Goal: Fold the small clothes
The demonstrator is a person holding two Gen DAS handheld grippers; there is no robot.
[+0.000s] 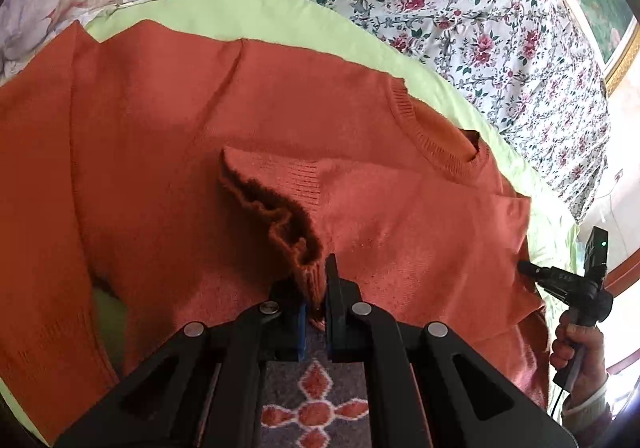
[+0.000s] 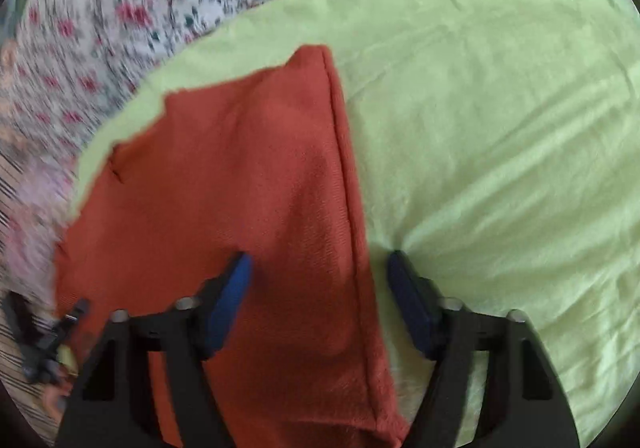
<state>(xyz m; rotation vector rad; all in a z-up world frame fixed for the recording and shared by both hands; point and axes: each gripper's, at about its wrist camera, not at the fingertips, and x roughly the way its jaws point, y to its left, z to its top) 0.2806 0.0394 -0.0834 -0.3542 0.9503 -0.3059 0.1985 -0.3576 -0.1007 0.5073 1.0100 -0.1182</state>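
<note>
An orange knit sweater (image 1: 280, 120) lies spread on a light green cloth (image 1: 256, 16), round neckline to the right. My left gripper (image 1: 316, 280) is shut on the ribbed sleeve cuff (image 1: 280, 216) and holds the sleeve folded over the sweater's body. My right gripper (image 2: 320, 268) is open, its jaws standing either side of the sweater's seamed side edge (image 2: 348, 208), left finger over the orange knit (image 2: 224, 208), right finger on the green cloth (image 2: 500, 128). The right gripper also shows in the left wrist view (image 1: 532, 270) at the sweater's right edge.
A floral bedspread (image 1: 460, 0) surrounds the green cloth. A patterned rug (image 1: 316, 408) shows below the left gripper. A framed picture (image 1: 608, 8) is at the far right. A blurred dark gripper (image 2: 52, 332) shows at the right wrist view's lower left.
</note>
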